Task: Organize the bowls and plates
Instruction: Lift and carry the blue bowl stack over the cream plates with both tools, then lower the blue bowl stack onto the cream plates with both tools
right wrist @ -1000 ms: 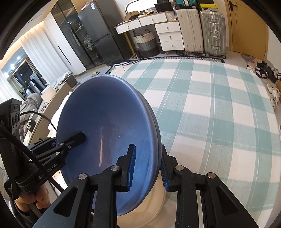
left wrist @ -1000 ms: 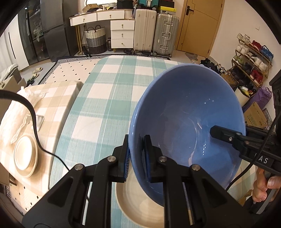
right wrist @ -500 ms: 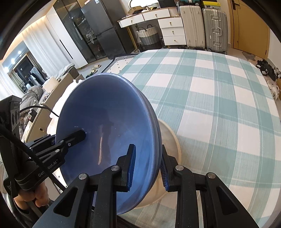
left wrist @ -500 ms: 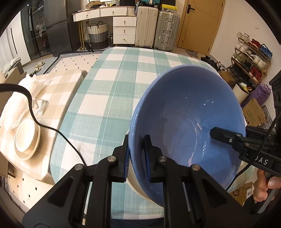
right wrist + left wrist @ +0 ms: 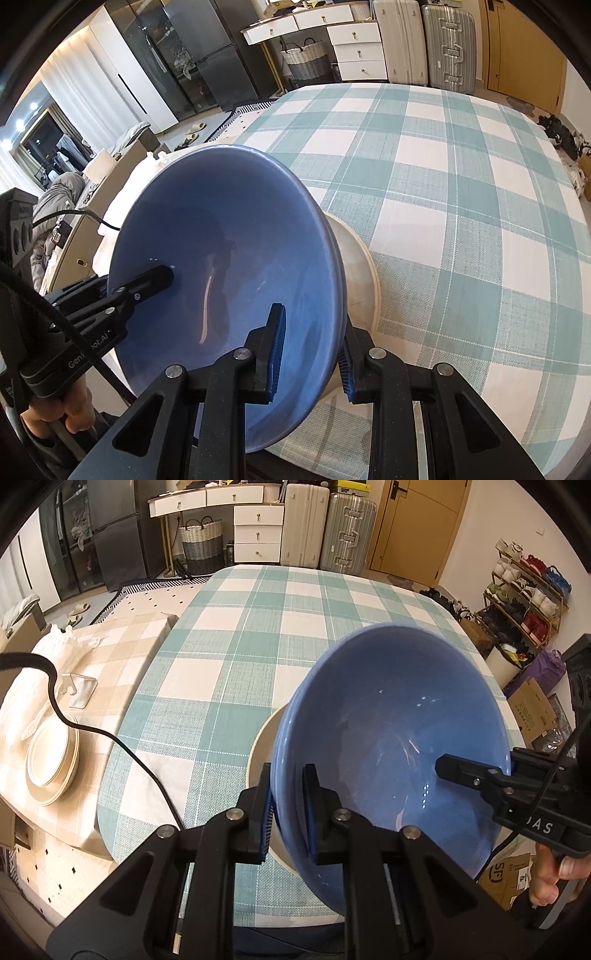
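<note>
The left gripper (image 5: 287, 814) and right gripper (image 5: 311, 353) each clamp opposite rim edges of the blue bowl (image 5: 391, 749), held tilted above a cream plate (image 5: 360, 273) on the checked table (image 5: 461, 192). Glazed, rigid and breakable, it could slip; rim grips suit it. The bowl hides most of the plate.

White letters "AS" on the right gripper (image 5: 546, 825); the left gripper (image 5: 88, 350) perhaps reads "Gen…ot.AI".

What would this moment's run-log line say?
left gripper: shut on blue bowl rim | right gripper: shut on opposite rim | bowl: tilted over cream plate | surface: checked tablecloth
</note>
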